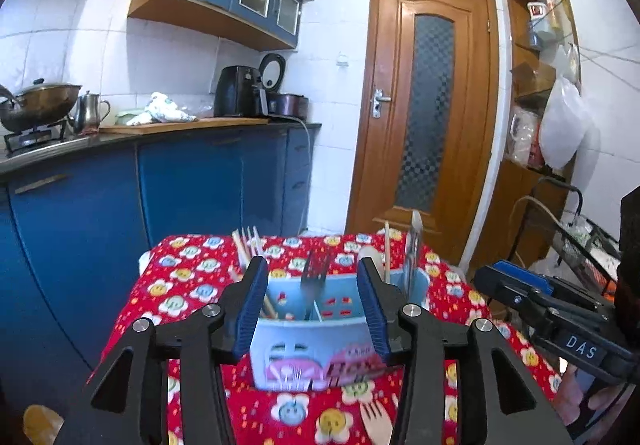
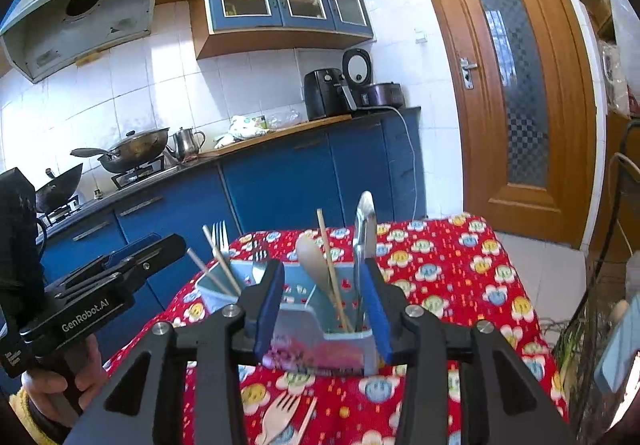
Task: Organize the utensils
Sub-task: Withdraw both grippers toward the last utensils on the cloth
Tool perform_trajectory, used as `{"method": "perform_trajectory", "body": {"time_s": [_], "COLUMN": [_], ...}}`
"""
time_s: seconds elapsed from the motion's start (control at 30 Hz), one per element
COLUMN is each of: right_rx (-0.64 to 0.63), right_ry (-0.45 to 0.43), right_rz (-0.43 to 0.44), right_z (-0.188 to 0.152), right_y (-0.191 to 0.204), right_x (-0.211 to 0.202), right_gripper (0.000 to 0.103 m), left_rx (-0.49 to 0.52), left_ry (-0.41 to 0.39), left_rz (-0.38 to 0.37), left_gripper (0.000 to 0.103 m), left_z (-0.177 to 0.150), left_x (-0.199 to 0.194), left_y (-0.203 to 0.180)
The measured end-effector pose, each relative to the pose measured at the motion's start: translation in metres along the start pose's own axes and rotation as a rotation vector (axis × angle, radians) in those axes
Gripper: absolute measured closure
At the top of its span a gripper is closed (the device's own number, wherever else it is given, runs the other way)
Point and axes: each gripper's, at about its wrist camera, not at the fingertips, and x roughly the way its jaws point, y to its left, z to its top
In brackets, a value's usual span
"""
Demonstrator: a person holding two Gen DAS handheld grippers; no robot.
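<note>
Left wrist view: left claw (image 1: pixel 314 309) gapes wide, empty, either side of the blue holder (image 1: pixel 308 349); right claw (image 2: pixel 322 307) likewise. Closing carelessly could tip it, spilling the metal fork (image 1: pixel 314 287). A wooden fork (image 2: pixel 280 419) lies on the floral-clothed surface (image 2: pixel 460 269); blue kitchen cabinets behind

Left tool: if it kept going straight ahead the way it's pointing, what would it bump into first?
Most likely the light blue utensil holder, which sits right between the open left tool's fingers, a dark fork standing inside. Depth is hard to judge.
</note>
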Motion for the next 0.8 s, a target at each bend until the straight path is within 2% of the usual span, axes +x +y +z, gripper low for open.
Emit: {"method": "perform_trajectory", "body": {"time_s": [0.17, 0.47, 0.8], "right_rx": [0.006, 0.043, 0.093], "right_ry": [0.042, 0.097, 0.182], "right_rz": [-0.024, -0.019, -0.068], "right_z": [-0.015, -0.04, -0.068], "right_y": [0.0, -0.006, -0.019], "right_x": [-0.012, -0.029, -0.038], "right_gripper": [0.055, 0.053, 0.05], "left_rx": [0.018, 0.013, 0.003], "left_ry": [0.086, 0.227, 0.373], "left_rz": [-0.013, -0.048, -0.062], "left_gripper": [0.048, 0.048, 0.048], "left_z": [-0.013, -0.042, -0.07], "left_x": [-0.008, -0.011, 0.001], "left_y": [-0.006, -0.011, -0.018]}}
